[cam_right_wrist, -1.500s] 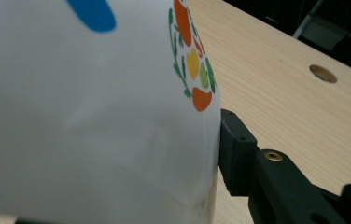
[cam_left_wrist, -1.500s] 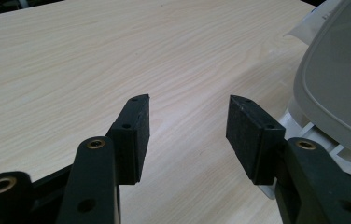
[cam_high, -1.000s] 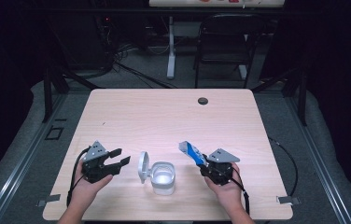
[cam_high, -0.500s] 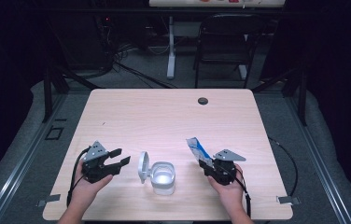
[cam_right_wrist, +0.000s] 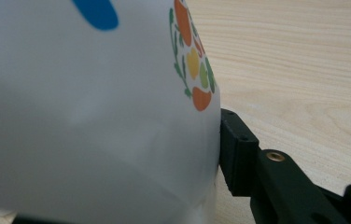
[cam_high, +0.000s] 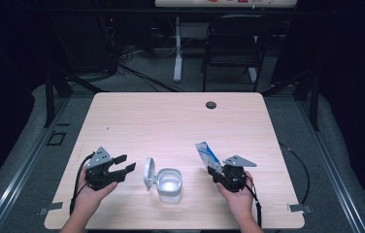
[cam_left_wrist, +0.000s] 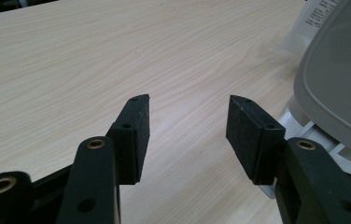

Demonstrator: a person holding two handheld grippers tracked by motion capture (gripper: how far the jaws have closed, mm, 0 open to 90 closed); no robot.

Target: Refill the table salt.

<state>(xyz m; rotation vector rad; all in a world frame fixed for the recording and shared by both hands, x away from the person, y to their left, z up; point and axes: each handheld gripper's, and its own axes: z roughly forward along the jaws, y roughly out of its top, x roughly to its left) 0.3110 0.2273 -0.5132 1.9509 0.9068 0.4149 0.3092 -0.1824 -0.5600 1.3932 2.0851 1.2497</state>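
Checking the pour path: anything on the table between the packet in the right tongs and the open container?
Nothing visible: bare table lies between the packet and the container; its lid stands open on the far side.

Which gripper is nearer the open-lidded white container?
Left. The left gripper sits just beside the container's raised lid; the right gripper, holding a pouch, sits farther off.

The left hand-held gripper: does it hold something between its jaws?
No, the left hand-held gripper has open jaws with only bare table between them.
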